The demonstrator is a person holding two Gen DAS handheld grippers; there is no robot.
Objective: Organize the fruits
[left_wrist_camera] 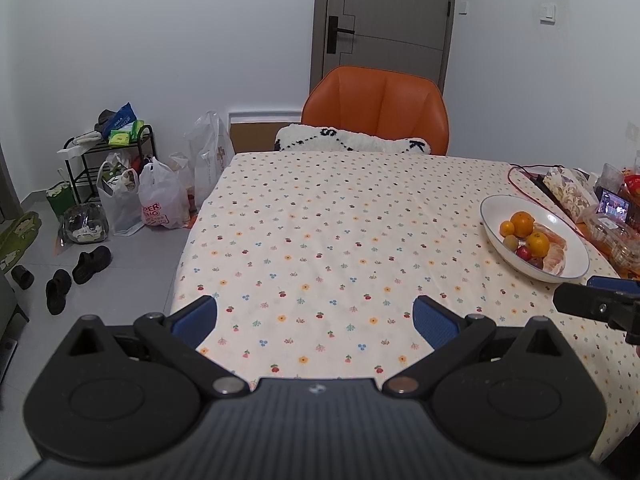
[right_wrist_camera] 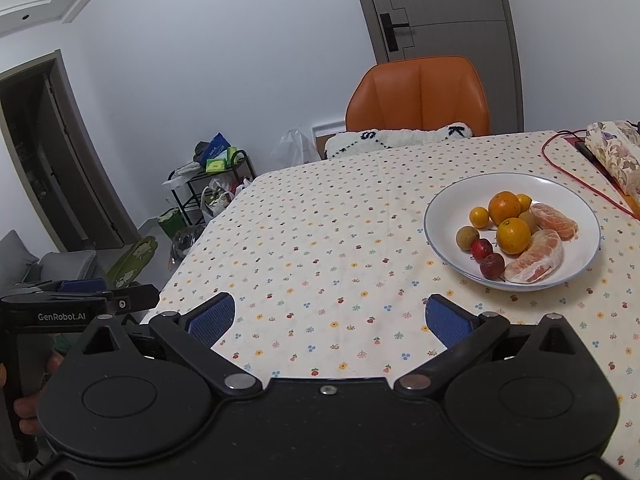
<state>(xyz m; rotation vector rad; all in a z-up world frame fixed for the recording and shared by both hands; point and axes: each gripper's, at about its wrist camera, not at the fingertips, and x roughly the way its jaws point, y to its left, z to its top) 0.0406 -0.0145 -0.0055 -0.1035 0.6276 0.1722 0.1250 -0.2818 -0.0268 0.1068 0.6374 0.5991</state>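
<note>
A white plate [right_wrist_camera: 460, 204] [left_wrist_camera: 496, 204] on the flowered tablecloth [left_wrist_camera: 340, 240] [right_wrist_camera: 320, 248] holds several fruits: two oranges [right_wrist_camera: 513, 235], small yellow citrus [right_wrist_camera: 479, 216], a brown kiwi-like fruit [right_wrist_camera: 467, 237], two small red fruits [right_wrist_camera: 481, 249] and two peeled pomelo segments [right_wrist_camera: 536, 258]. My right gripper [right_wrist_camera: 330, 314] is open, hovering over the cloth left of and nearer than the plate, nothing between its blue pads. My left gripper [left_wrist_camera: 316, 314] is also open and empty above the table's near side, well left of the plate. Each gripper shows at the other view's edge.
An orange chair [left_wrist_camera: 376, 108] with a white cushion [left_wrist_camera: 352, 140] stands at the table's far side. A red cable [right_wrist_camera: 576, 178], a floral tissue box [right_wrist_camera: 612, 152], a phone [left_wrist_camera: 614, 205] and packages crowd the right edge. Bags, a rack and shoes [left_wrist_camera: 92, 264] lie on the floor left.
</note>
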